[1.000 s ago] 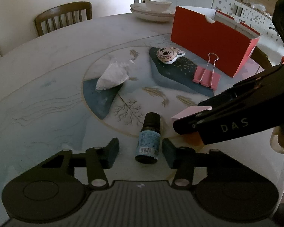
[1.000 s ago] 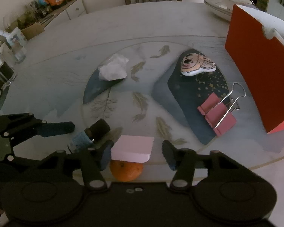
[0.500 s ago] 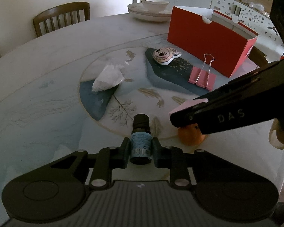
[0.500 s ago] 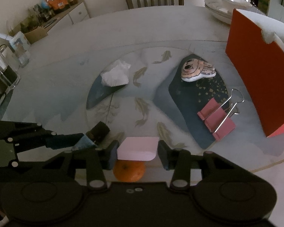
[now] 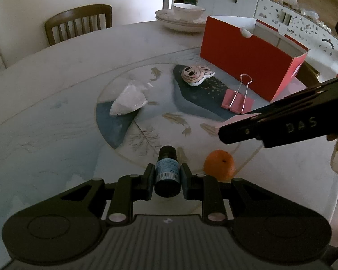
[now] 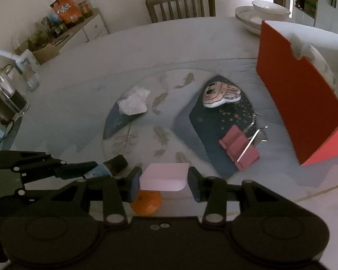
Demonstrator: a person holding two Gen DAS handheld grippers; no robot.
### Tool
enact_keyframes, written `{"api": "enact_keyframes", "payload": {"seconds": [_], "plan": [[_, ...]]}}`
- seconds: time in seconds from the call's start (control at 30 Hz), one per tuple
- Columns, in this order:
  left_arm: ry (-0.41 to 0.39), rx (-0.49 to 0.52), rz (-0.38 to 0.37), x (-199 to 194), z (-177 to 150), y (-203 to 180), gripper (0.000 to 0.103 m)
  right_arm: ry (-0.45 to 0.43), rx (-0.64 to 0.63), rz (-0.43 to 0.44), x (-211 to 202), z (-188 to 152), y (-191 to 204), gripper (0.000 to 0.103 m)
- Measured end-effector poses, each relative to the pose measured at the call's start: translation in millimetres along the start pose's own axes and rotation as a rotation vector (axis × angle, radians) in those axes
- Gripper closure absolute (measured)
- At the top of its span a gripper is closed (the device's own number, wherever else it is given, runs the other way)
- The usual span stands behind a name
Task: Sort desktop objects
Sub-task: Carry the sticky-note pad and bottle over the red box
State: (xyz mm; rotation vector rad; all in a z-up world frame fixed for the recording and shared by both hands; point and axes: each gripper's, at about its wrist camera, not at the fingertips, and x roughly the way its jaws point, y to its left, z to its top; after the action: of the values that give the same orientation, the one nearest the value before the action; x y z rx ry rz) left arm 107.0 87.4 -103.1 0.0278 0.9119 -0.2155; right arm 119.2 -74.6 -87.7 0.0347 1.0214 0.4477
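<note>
Both my grippers are loaded: bottle on the left, pink pad on the right.

My left gripper (image 5: 167,178) has its fingers pinched on the small dark bottle (image 5: 168,172) with the blue label, cap pointing away from me, over the near edge of the round table (image 5: 56,72). My right gripper (image 6: 163,180) clamps the pink pad (image 6: 163,177) between its fingers, above the orange (image 6: 146,203) that sits at the table's near edge. Farther in, on the painted centre disc, lie the crumpled tissue (image 5: 128,102), the owl-faced piece (image 5: 196,75) and the pink binder clip (image 5: 236,100); the red box (image 5: 247,58) stands toward the far right edge.
</note>
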Motion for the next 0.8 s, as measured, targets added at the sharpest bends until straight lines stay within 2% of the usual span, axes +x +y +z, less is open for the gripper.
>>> {"api": "enact_keyframes", "payload": {"seconds": [0.47, 0.8], "plan": [[-0.027, -0.043, 0.015, -12.5, 13.2, -22.6, 0.081, -0.022, -0.001, 0.025, -40.0, -6.3, -34.2, 0.060], [-0.093, -0.038, -0.010, -31.4, 44.2, -60.0, 0.081, -0.067, -0.018, 0.041, -80.6, -1.9, -70.9, 0.060]]}}
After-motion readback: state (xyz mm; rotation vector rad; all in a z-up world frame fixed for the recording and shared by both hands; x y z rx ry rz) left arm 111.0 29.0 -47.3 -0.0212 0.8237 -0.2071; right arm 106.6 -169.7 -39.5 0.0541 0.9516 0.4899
